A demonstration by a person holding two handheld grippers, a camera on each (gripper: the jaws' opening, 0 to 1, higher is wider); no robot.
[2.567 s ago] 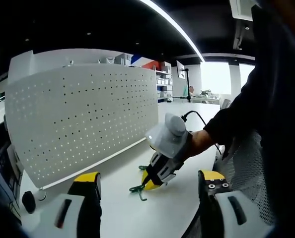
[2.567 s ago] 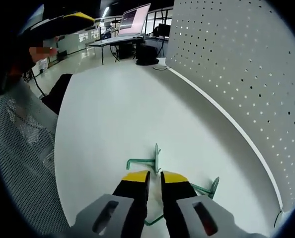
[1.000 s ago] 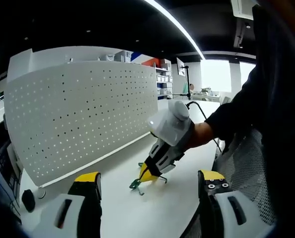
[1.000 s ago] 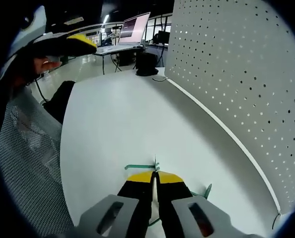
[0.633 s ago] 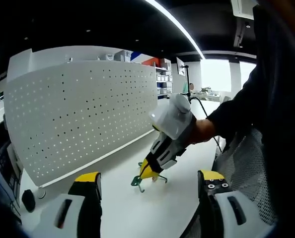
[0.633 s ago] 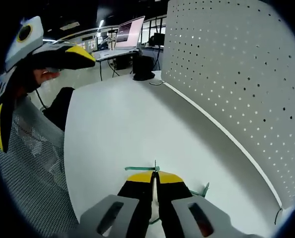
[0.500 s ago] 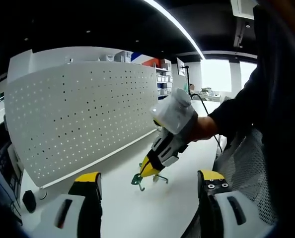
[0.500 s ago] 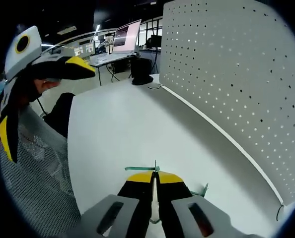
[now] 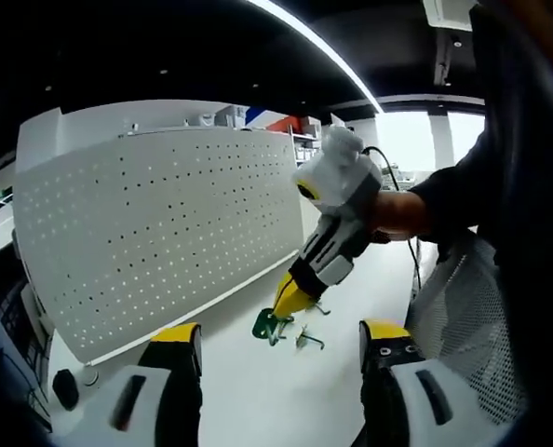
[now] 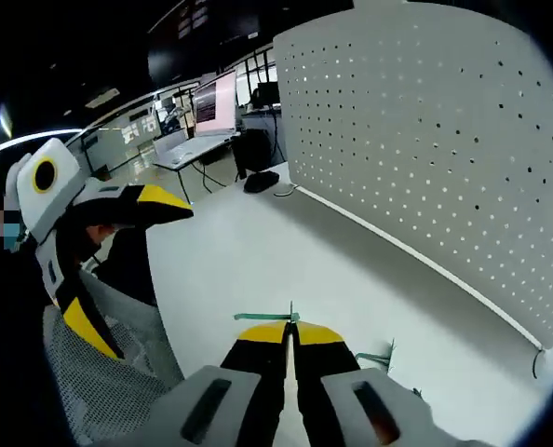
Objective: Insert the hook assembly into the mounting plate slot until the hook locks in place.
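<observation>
Raised since the frames of 2.6 s ago, the right gripper [image 9: 288,300] now hangs clear above the white table [image 9: 258,391], where earlier its yellow tips sat down at the surface among the hooks; its jaws, then slightly parted, are now pressed together. Largest item noted: the white pegboard mounting plate [image 9: 155,233], standing upright along the far edge of the table, ahead and to the left of the left gripper, and to the right of the right gripper in the right gripper view [image 10: 425,149]. The table itself runs beneath both tools. The left gripper [image 9: 281,349] is held low with its yellow-tipped jaws wide apart and nothing between them; in the right gripper view it appears at the left side [image 10: 118,251], held by a hand. The right gripper's jaws [image 10: 290,333] are closed on a green hook assembly [image 9: 269,325], which hangs at the yellow tips, lifted off the table and short of the mounting plate; in the right gripper view its thin green wire [image 10: 265,318] projects just past the tips. A second green hook [image 9: 308,339] lies on the table just below and to the right of the held one.
</observation>
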